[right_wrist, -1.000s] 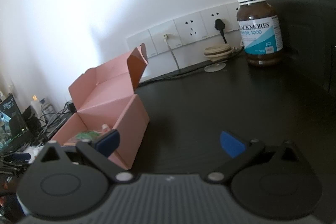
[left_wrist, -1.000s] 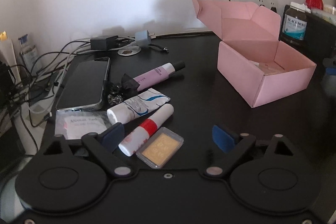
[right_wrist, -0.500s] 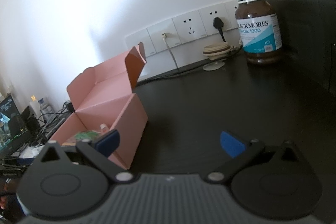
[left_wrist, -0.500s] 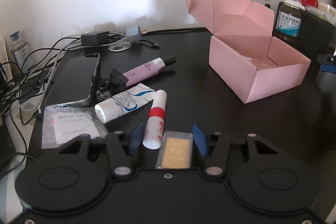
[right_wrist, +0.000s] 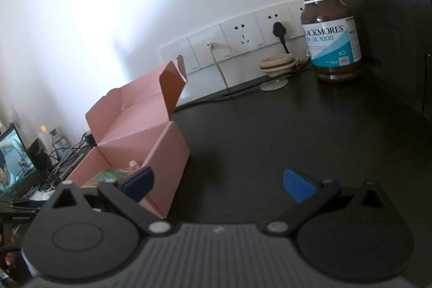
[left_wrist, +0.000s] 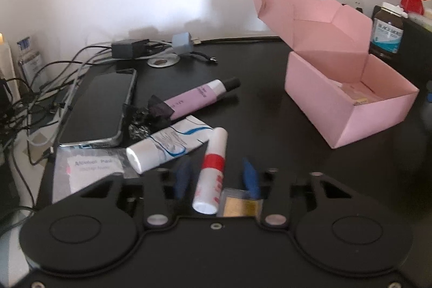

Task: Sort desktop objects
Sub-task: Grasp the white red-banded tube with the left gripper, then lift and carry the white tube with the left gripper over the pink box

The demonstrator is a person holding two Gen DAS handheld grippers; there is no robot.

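Now left tongs (left_wrist: 216, 178) closing around tube (left_wrist: 212, 170)

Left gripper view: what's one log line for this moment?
left gripper: closing around white stick | gold case: beside it | right gripper: open, empty | pink box: open

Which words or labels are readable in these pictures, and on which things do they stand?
"BLACKMORES" and "OIL 1000": brown bottle.
"Alcohol Pad": sachet, blurred; its smaller line unreadable.
Purple tube, white-blue tube, white-red tube: print too small or blurred.
Pink box: no print seen.
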